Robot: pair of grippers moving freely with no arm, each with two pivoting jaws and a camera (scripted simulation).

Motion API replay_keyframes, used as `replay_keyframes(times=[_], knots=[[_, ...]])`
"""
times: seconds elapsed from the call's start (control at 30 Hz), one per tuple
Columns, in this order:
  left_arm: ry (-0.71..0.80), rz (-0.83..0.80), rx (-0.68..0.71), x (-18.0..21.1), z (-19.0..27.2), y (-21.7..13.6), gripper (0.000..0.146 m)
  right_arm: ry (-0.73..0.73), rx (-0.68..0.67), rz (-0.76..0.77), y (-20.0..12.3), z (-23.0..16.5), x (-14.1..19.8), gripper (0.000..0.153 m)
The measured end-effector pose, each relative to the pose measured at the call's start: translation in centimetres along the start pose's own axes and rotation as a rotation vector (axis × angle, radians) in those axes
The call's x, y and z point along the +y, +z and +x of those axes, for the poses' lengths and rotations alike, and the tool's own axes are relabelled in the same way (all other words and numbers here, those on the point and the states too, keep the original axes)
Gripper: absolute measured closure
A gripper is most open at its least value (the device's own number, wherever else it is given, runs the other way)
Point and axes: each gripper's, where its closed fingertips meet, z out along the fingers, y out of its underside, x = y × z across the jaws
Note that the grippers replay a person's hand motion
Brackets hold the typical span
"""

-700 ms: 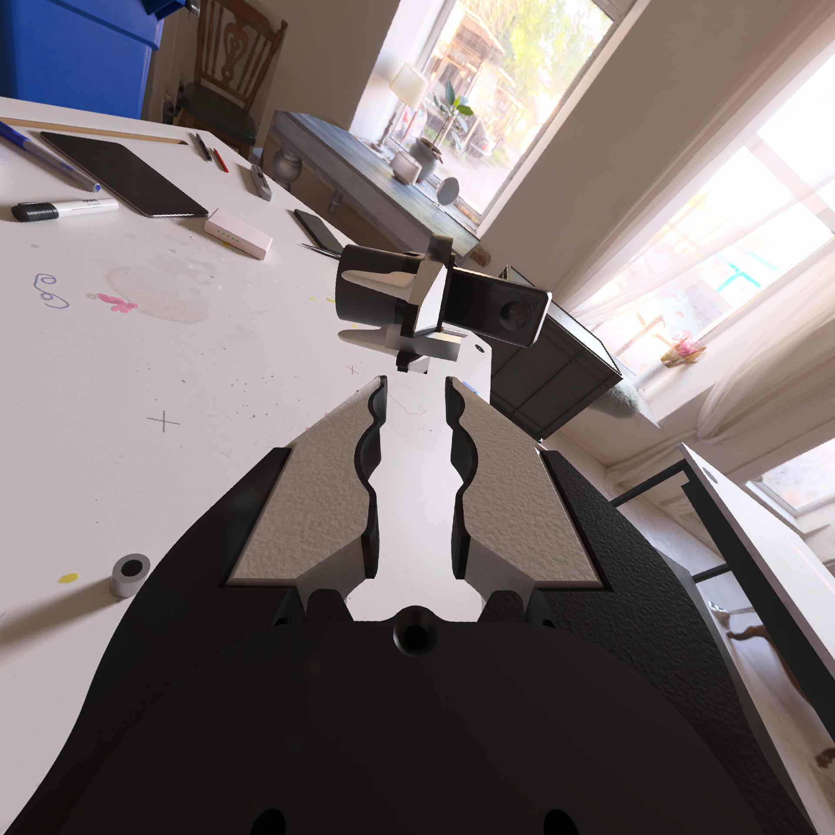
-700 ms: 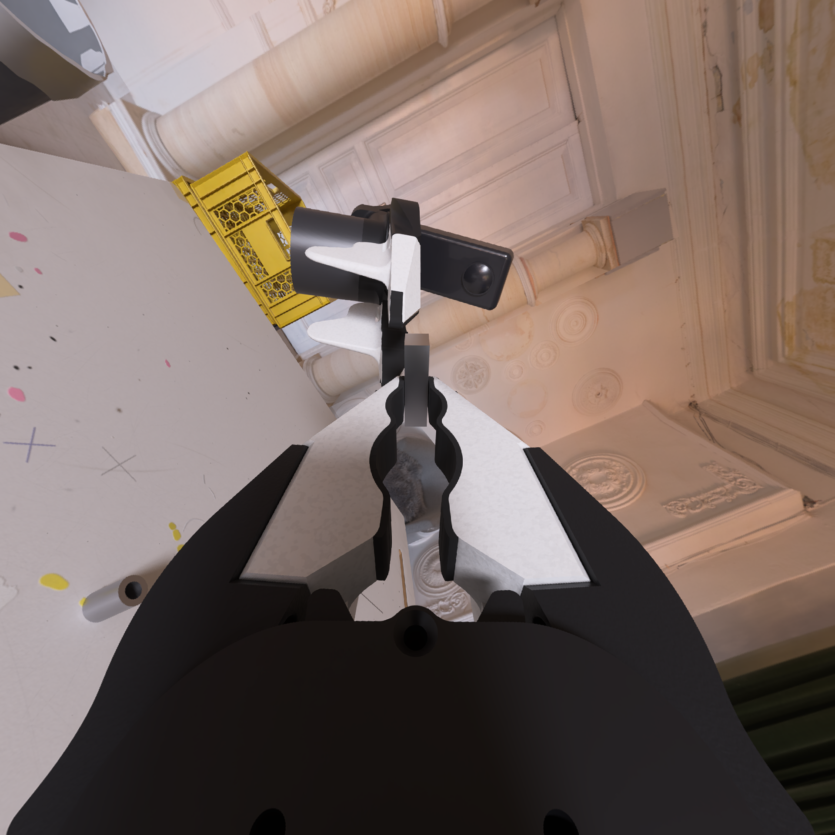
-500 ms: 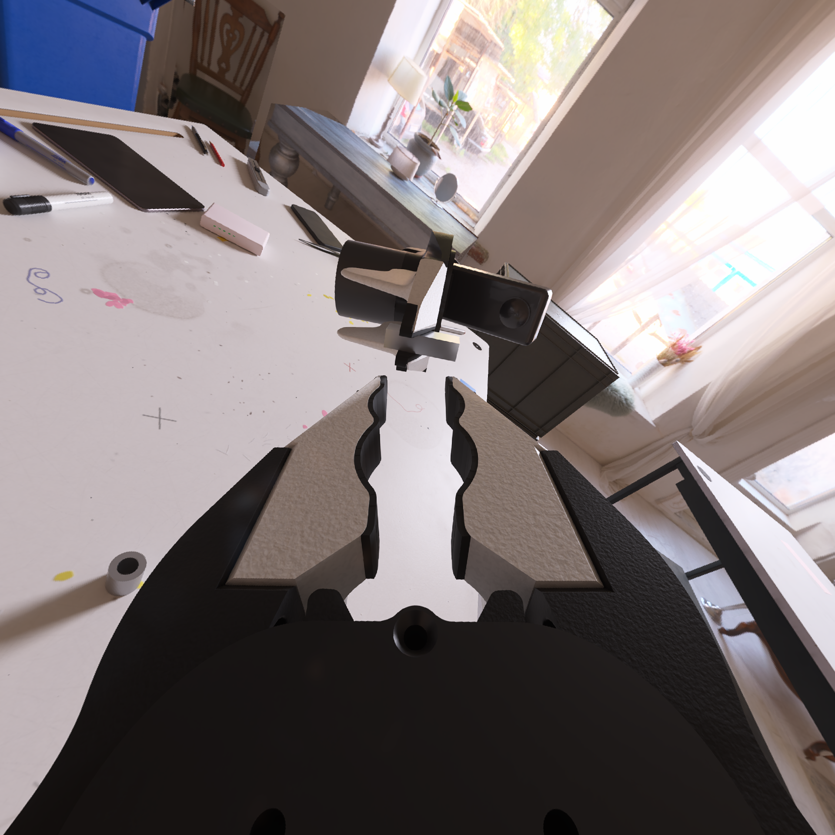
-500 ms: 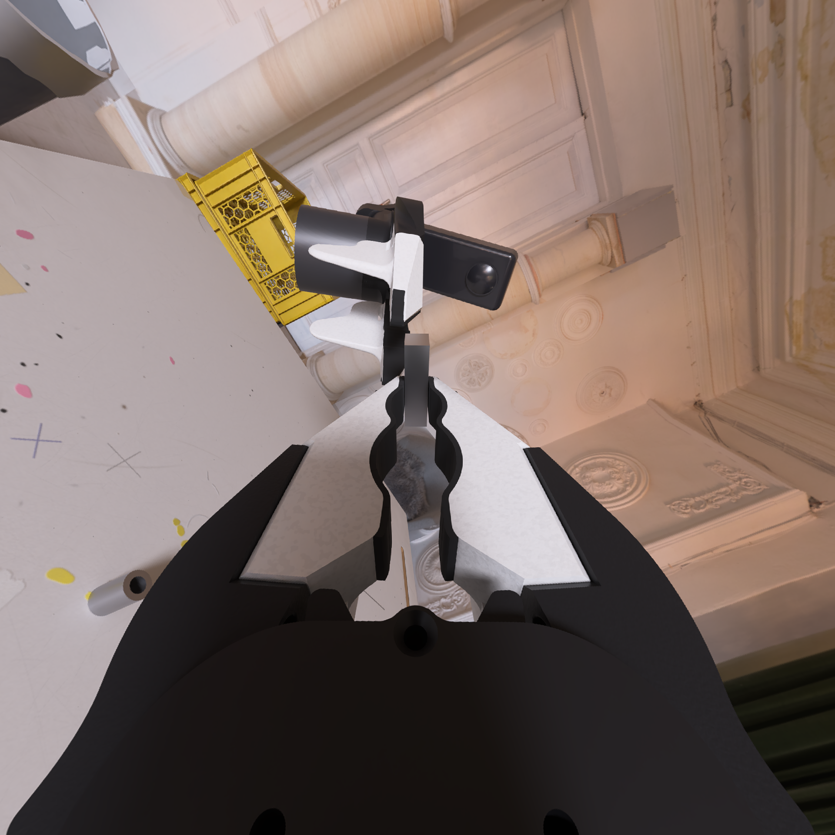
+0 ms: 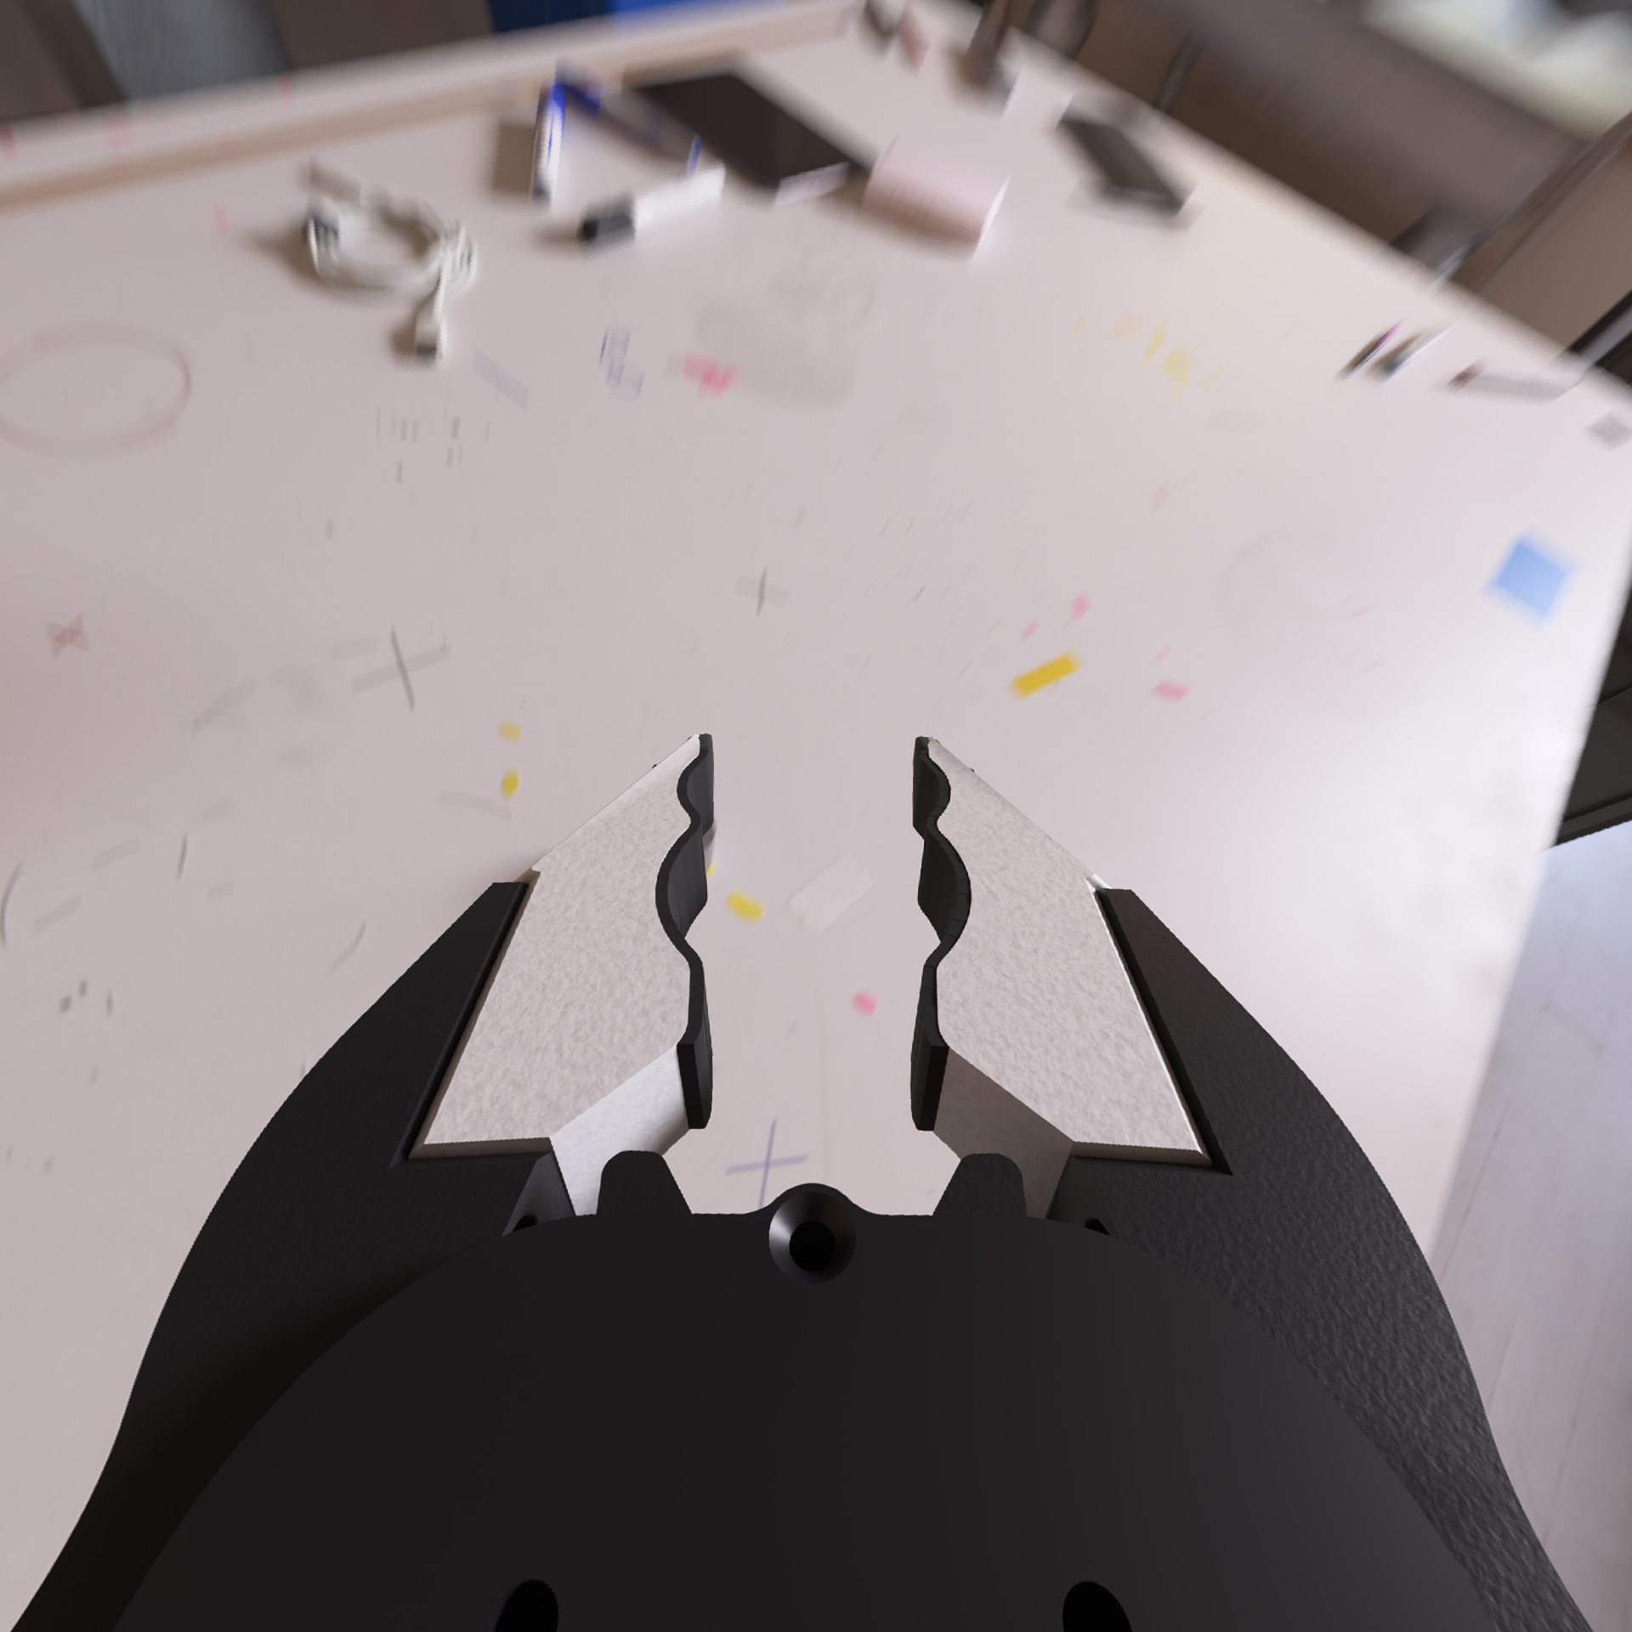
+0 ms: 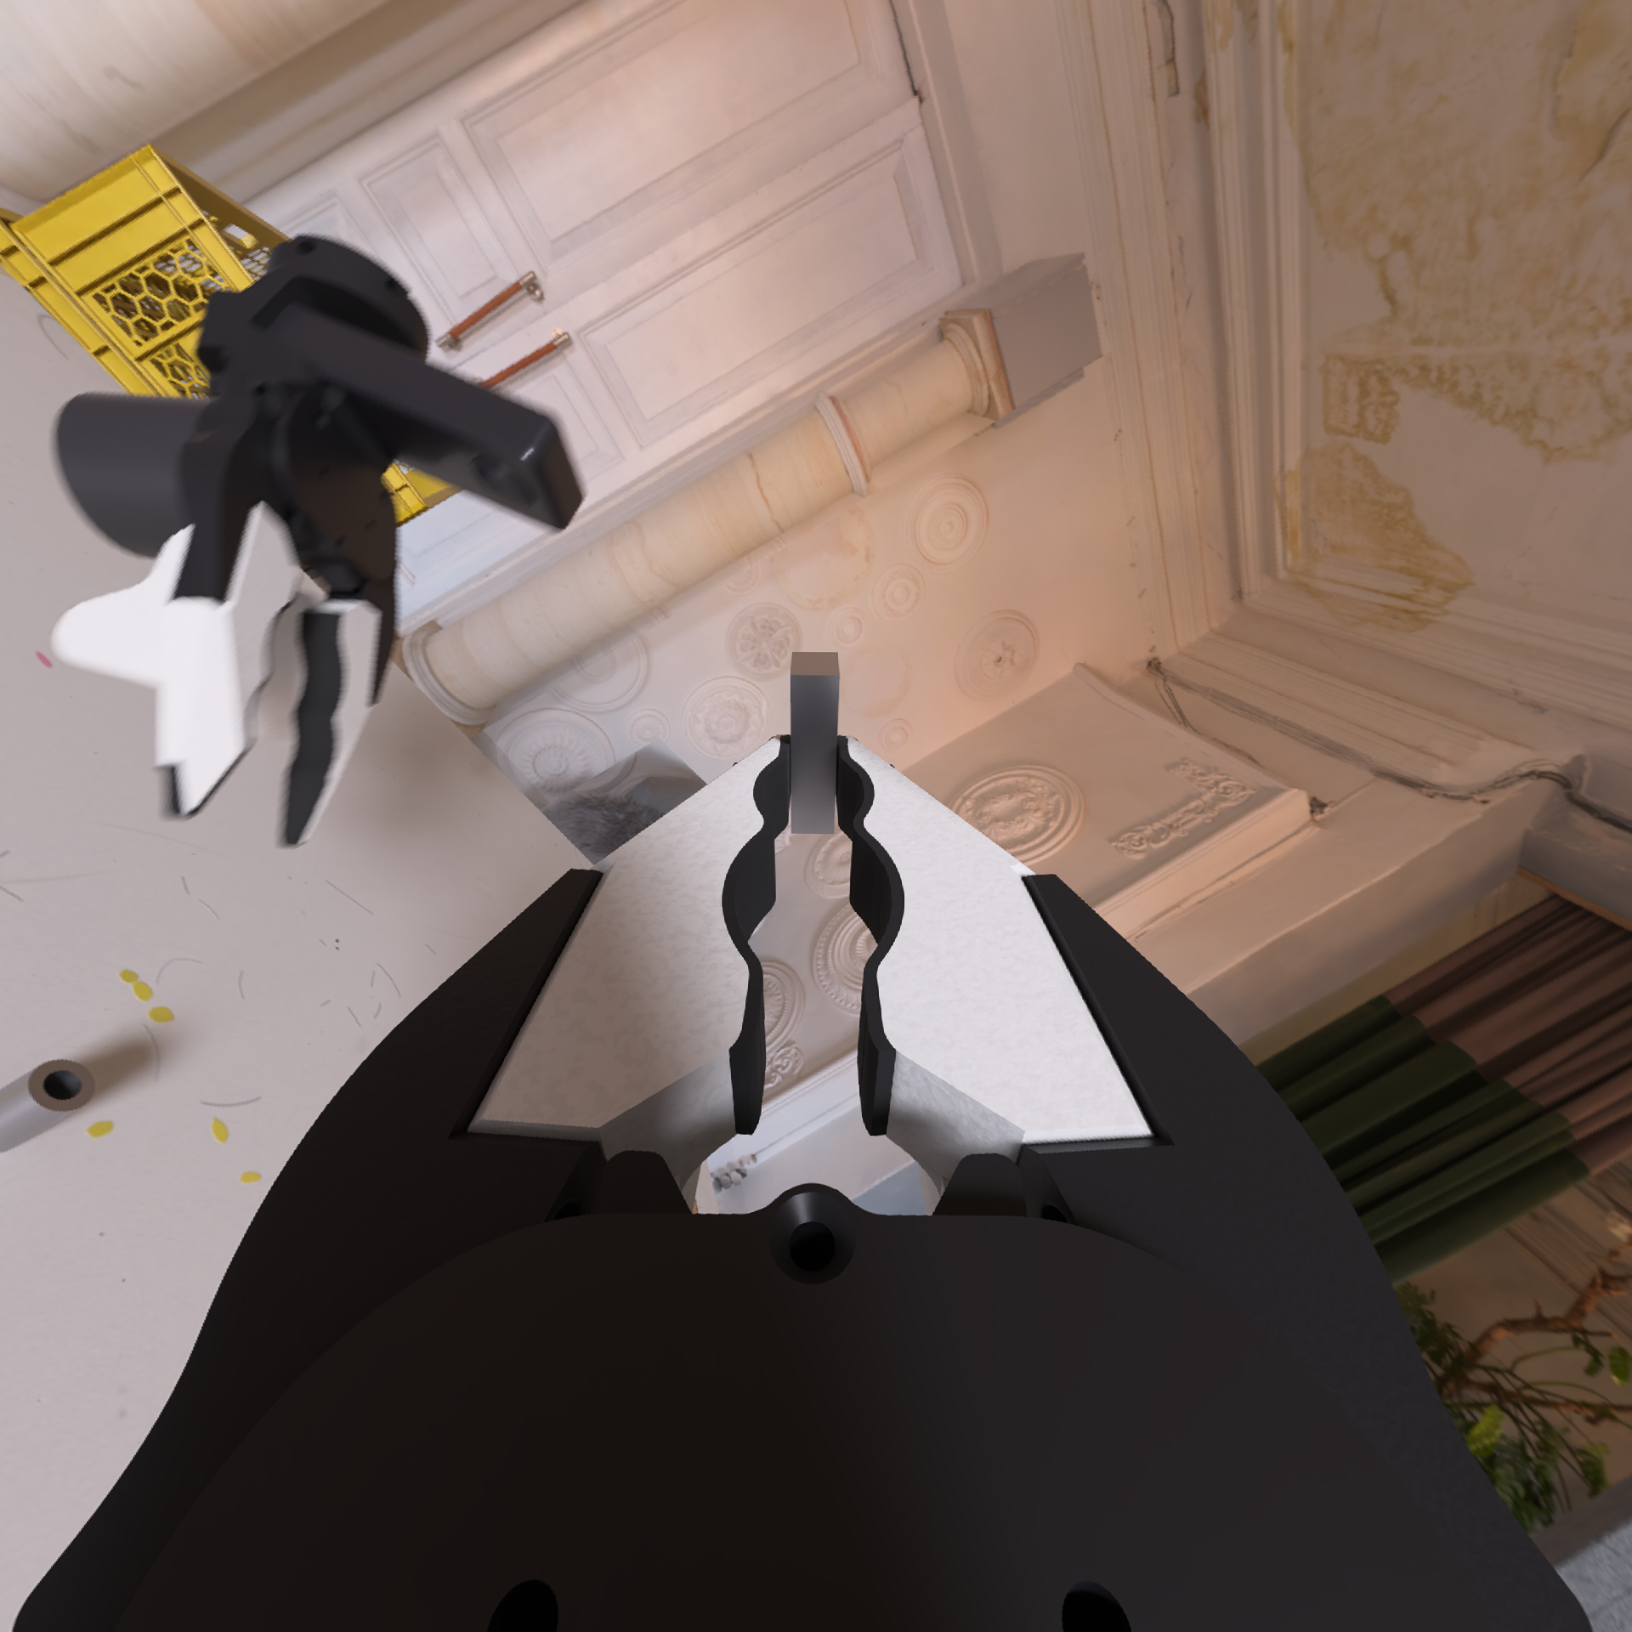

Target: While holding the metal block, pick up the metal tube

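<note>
My right gripper [image 6: 814, 751] is shut on the grey metal block [image 6: 813, 742], which stands up between its tips, held high above the table. The grey metal tube [image 6: 35, 1099] lies on the white table [image 6: 265, 1016] at the far left edge of the right wrist view, its open end showing. My left gripper [image 5: 811, 751] is open and empty, tilted down over the table; the tube is not in its view. The left gripper also shows in the right wrist view [image 6: 256, 768], blurred, above the table and up-right of the tube.
In the blurred left wrist view, a dark tablet [image 5: 751, 132], a marker [image 5: 653, 207], a pale box [image 5: 936, 190] and a coiled cable [image 5: 389, 256] lie at the table's far side. The table edge [image 5: 1501, 706] drops off at right. A yellow crate [image 6: 132, 265] stands beyond.
My left gripper has swung fast from facing the right gripper to looking down at the table, and its jaws have opened wider. The right gripper still holds the block.
</note>
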Motion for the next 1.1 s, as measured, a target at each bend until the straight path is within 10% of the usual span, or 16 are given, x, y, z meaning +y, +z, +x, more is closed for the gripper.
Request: replay_keyframes(times=[0.43, 1.1], knots=[[0.082, -0.499, -0.239, 9.9, -5.8, 7.9, 0.111, -0.052, 0.022, -0.059, -0.9, 0.9, 0.9, 0.144], [0.096, -0.756, -0.183, 10.6, -5.6, 9.5, 0.117, -0.060, 0.011, -0.080, -1.1, 1.0, 1.1, 0.144]])
